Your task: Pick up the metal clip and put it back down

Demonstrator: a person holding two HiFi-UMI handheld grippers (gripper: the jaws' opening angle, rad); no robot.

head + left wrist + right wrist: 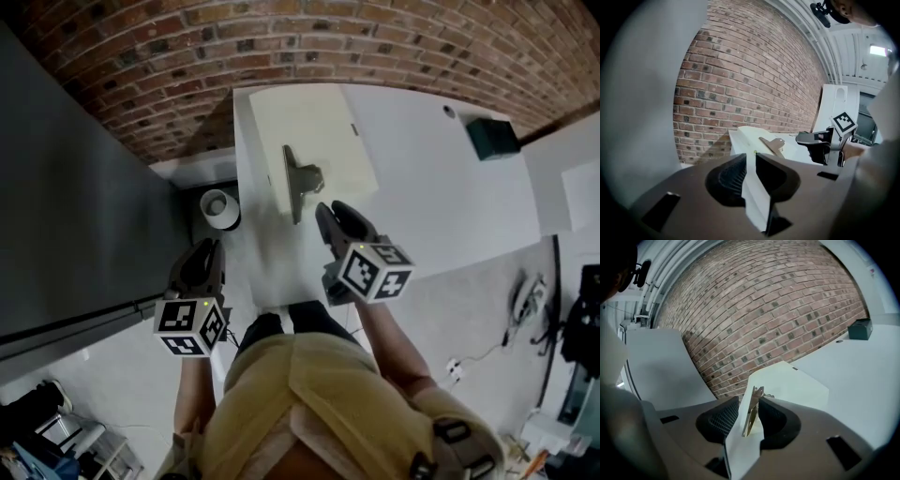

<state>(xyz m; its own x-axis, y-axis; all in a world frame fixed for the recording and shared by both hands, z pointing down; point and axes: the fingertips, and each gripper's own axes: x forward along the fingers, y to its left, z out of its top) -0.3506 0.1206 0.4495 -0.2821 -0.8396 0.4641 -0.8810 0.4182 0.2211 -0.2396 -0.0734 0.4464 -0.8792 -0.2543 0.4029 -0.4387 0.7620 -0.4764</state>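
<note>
The metal clip [298,180] lies on a cream board [319,122] near the white table's [441,206] left side. My right gripper [330,212] hovers just right of the clip's near end, jaws open. In the right gripper view the clip [754,398] shows in the gap between the open jaws of the right gripper [749,405], a little ahead of them and untouched. My left gripper [207,249] hangs off the table's left edge, above the floor. Its jaws [750,159] stand slightly apart and hold nothing. From there the clip [772,144] and the right gripper [813,140] are visible.
A brick wall [309,37] runs behind the table. A dark green box [493,138] sits at the table's far right. A white cup-like object [219,208] stands on the floor left of the table, beside a dark panel [75,216]. Cables [525,300] lie on the floor at right.
</note>
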